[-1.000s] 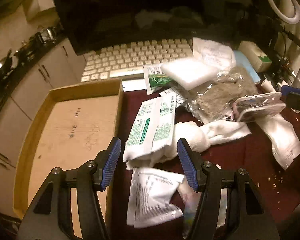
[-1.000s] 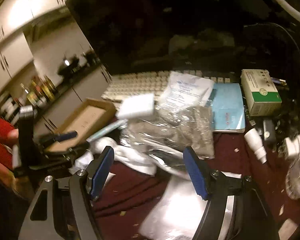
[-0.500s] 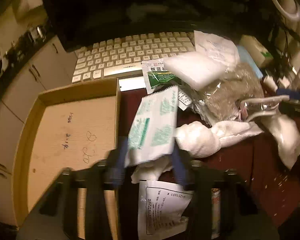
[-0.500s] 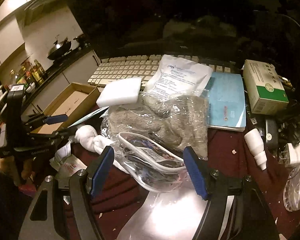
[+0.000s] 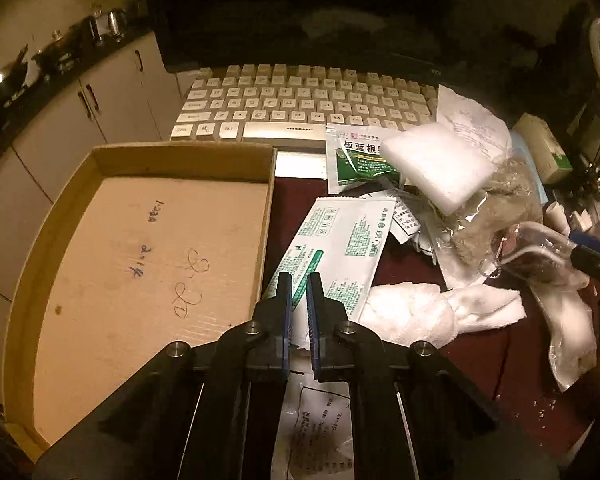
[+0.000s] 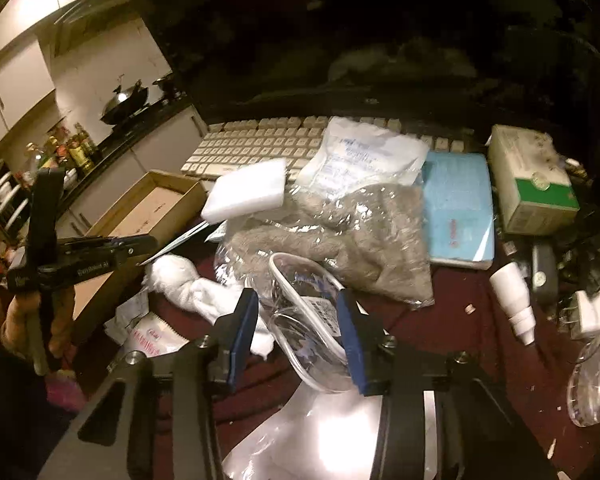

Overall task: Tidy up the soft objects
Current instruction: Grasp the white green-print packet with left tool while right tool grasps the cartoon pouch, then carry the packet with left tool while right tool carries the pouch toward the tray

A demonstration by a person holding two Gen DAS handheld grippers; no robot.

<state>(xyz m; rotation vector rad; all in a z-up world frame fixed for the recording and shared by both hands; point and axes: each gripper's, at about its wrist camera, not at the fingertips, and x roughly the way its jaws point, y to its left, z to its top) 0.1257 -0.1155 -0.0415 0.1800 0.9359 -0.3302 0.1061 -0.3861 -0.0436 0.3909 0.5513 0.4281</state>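
My left gripper (image 5: pixel 298 300) is shut on the near end of a white and green packet (image 5: pixel 340 248), which is lifted beside the right wall of the open cardboard box (image 5: pixel 52 216). My right gripper (image 6: pixel 298 332) has closed on a clear plastic pouch (image 6: pixel 308 320), its pads pressing both sides. A knotted white cloth (image 5: pixel 412 312) lies on the dark red table, also in the right wrist view (image 6: pixel 180 280). A white sponge block (image 5: pixel 440 168) rests on a bag of grey fabric (image 6: pixel 352 232).
A white keyboard (image 5: pixel 300 108) and dark monitor stand behind the pile. A green sachet (image 5: pixel 360 160), a blue pack (image 6: pixel 456 208), a green and white box (image 6: pixel 536 184) and small bottles (image 6: pixel 516 300) crowd the right. A flat paper packet (image 5: pixel 320 428) lies under my left gripper.
My left gripper closed on the white and green packet and lifted it. My right gripper narrowed from wide open onto the clear pouch.
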